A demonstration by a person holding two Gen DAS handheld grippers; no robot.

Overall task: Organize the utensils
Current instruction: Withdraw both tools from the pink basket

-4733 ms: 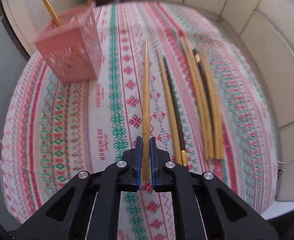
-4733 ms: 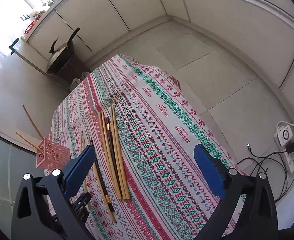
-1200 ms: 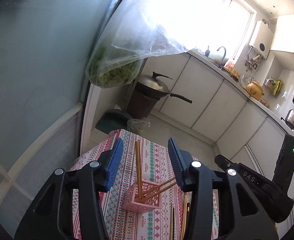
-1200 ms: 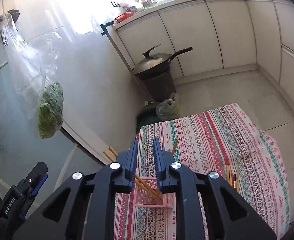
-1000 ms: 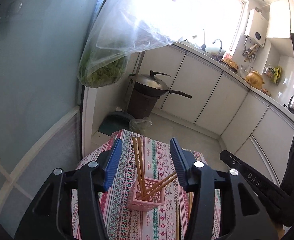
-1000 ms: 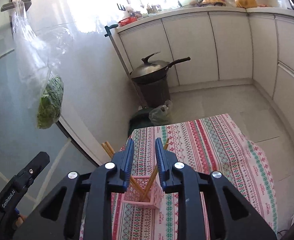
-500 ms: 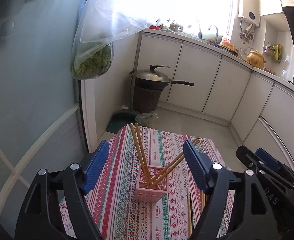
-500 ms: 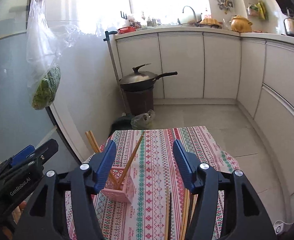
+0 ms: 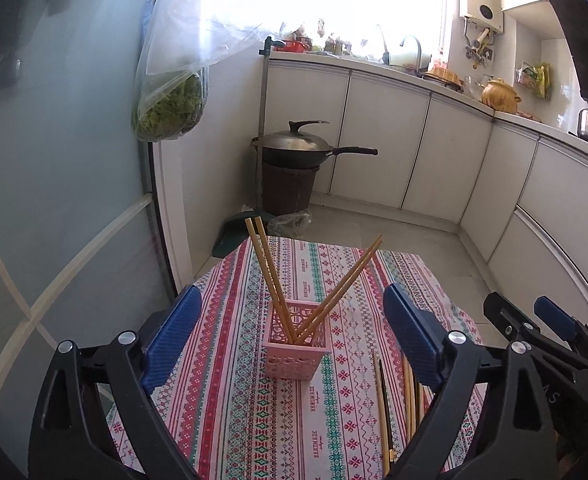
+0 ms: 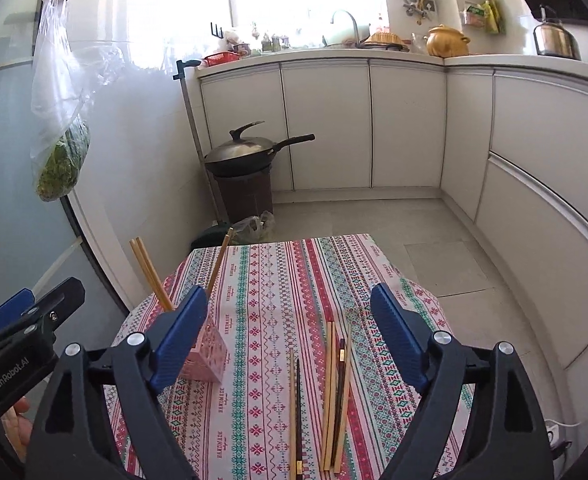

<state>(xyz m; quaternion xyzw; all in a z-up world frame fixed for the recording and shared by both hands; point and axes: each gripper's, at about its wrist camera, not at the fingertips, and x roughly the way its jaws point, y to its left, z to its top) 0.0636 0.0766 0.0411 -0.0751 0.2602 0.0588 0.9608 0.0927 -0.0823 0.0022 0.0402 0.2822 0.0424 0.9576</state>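
A pink perforated holder (image 9: 295, 346) stands on the patterned tablecloth (image 9: 230, 396) with several bamboo chopsticks (image 9: 270, 276) leaning in it; it also shows in the right wrist view (image 10: 208, 356). More bamboo and dark chopsticks (image 10: 335, 392) lie flat on the cloth to its right; they also show in the left wrist view (image 9: 385, 404). My left gripper (image 9: 292, 336) is open and empty, held above the table facing the holder. My right gripper (image 10: 290, 344) is open and empty, above the loose chopsticks.
A wok on a dark bin (image 9: 294, 172) stands on the floor beyond the table. A plastic bag of greens (image 10: 60, 160) hangs by the glass door on the left. White cabinets (image 10: 409, 128) line the back and right.
Both grippers have opened wide and drawn back and up from the holder. The chopsticks they let go now lean in the pink holder.
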